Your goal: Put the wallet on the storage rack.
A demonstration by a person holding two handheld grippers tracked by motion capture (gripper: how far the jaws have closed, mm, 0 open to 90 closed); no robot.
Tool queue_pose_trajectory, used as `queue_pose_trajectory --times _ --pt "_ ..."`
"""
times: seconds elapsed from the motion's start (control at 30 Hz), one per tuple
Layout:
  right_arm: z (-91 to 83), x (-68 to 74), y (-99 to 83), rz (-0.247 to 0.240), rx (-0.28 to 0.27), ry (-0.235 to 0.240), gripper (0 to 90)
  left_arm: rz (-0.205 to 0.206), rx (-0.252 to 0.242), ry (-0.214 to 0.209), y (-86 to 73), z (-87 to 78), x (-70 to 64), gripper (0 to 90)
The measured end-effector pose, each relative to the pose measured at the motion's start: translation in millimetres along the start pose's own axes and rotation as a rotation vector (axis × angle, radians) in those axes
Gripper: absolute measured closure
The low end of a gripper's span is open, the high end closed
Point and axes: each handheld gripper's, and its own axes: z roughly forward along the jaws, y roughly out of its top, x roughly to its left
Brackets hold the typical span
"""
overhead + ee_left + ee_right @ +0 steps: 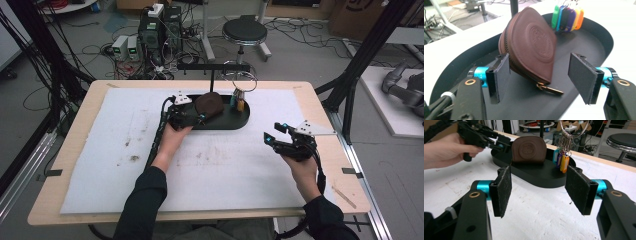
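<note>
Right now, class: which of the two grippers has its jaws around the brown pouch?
The left gripper: its open jaws flank the brown pouch in the black tray. The right gripper hangs open over the white mat, apart from the tray.

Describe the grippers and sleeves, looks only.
Both the left gripper and the right gripper have black bodies, turquoise collars behind flat dark pads, brass-coloured rings on the arms, and a pale three-cornered plate on top. A black cable trails from each. The person wears dark long sleeves.
</note>
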Motion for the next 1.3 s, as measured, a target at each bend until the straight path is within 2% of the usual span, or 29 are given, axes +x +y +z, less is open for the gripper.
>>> queue_pose_trajectory --times 0.13,0.27,0.4,0.47,0.53,0.63,0.7,0.8,0.9,1.0,1.13,1.2,1.3 --pt "0.6 -0.7 -0.9 0.009 0.002 0.007 37.9 0.012 -0.037 -0.03 2.7 -21.2 -3.0 30.5" --pt "2.2 -1.8 -3.3 -0.005 0.013 0.014 36.2 0.044 -0.067 -0.052 3.2 -48.1 -7.6 30.5" --pt "4.7 -3.9 -6.3 -0.006 0.036 0.03 33.4 0.058 -0.098 -0.076 0.5 -81.3 -12.0 29.4" --pt "4.7 -5.3 -6.8 -0.003 0.039 0.034 31.4 0.05 -0.114 -0.086 -3.2 -96.3 -13.1 29.4" --pt "3.8 -6.5 -7.3 0.0 0.044 0.037 30.4 0.021 -0.114 -0.084 -8.5 -108.9 -13.8 29.4" --pt "1.3 -9.3 -8.0 -0.003 0.04 0.032 27.5 -0.039 -0.141 -0.136 -18.5 -125.5 -11.6 29.5" --pt "0.1 -13.0 -8.1 0.008 0.033 0.027 25.8 -0.054 -0.153 -0.148 -24.3 -134.9 -9.0 29.4" --pt "-1.5 -17.1 -7.8 0.03 0.029 0.014 22.5 -0.03 -0.164 -0.12 -32.3 -148.1 -2.9 29.3" --pt "-3.8 -18.2 -6.5 0.021 0.03 0.003 21.7 -0.049 -0.178 -0.107 -41.1 -159.7 7.1 29.0" --pt "-7.7 -17.0 -5.3 0.015 0.031 -0.012 21.0 -0.046 -0.199 -0.077 -50.9 -169.1 15.6 29.0" --pt "-14.1 -17.5 -4.3 0.014 0.017 -0.006 20.8 -0.056 -0.21 -0.084 -63.3 -174.1 24.9 29.0" --pt "-16.5 -18.3 -3.8 0.018 0.007 -0.014 20.8 -0.037 -0.193 -0.079 -67.9 -175.0 27.1 29.0" --pt "-17.5 -20.7 -4.0 0.02 0.01 -0.023 20.8 -0.007 -0.197 -0.077 -74.1 -177.0 28.1 29.0"
